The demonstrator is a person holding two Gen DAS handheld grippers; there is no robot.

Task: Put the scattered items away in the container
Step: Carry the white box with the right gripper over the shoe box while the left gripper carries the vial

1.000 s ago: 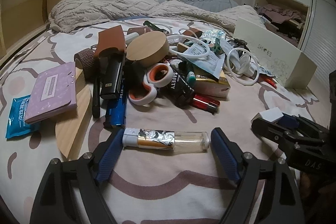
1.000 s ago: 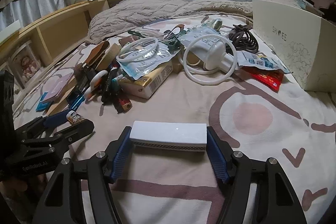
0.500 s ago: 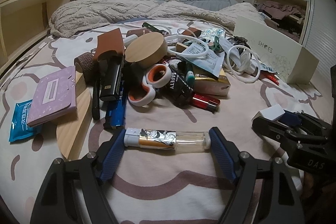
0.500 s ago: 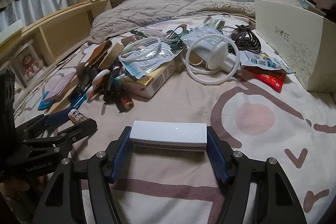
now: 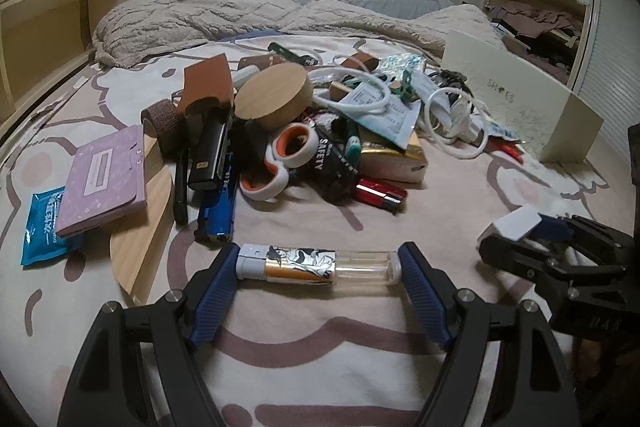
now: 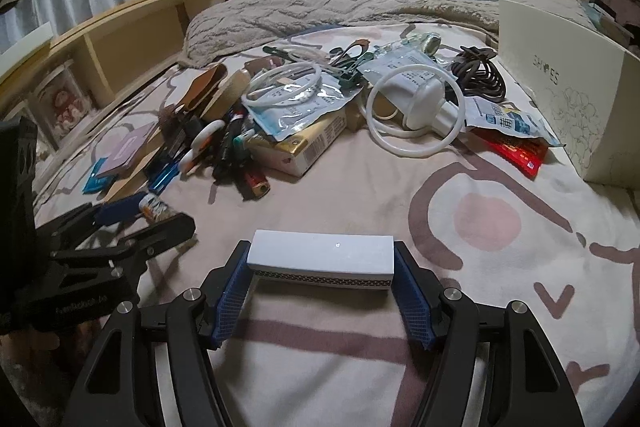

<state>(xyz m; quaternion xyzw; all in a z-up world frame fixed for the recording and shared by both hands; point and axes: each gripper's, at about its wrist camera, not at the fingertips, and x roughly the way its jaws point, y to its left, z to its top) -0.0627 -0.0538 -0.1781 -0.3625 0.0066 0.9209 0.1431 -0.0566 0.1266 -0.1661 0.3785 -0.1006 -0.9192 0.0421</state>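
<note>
Left wrist view: the left gripper (image 5: 319, 267) reaches in from 6 o'clock, angled down toward a patterned bed sheet (image 5: 460, 195), its 2 blue pads closed on the ends of a clear tube (image 5: 318, 264) that lies crosswise, with a white cap and an orange and black printed label. At 12 o'clock a pile of clutter (image 5: 304, 131) overlaps so heavily that many pieces cannot be identified; a round wooden lid (image 5: 272, 99), a purple notebook (image 5: 102, 183) at 9 o'clock and a red lighter (image 5: 380, 193) stand out. The cream shoe box (image 5: 520, 107) sits at 2 o'clock, its inside hidden from this angle. At 3 o'clock the right gripper (image 5: 532, 231) shows partly, cut off by the frame edge, with a white block in it. Right wrist view: the right gripper (image 6: 320, 263) also enters from 6 o'clock, tilted downward, its 2 pads clamped on the short ends of a white rectangular block (image 6: 320, 259) with a perforated lower edge. At 9 o'clock the left gripper (image 6: 132, 223) appears dark and partly cropped; only the capped end of the clear tube (image 6: 154, 207) shows there. The clutter (image 6: 280, 115) lies at 11 o'clock, a white coiled cable (image 6: 416, 115) at 12 o'clock, and the shoe box (image 6: 568, 99) at 2 o'clock, its top edge cut off and contents unseen.
</note>
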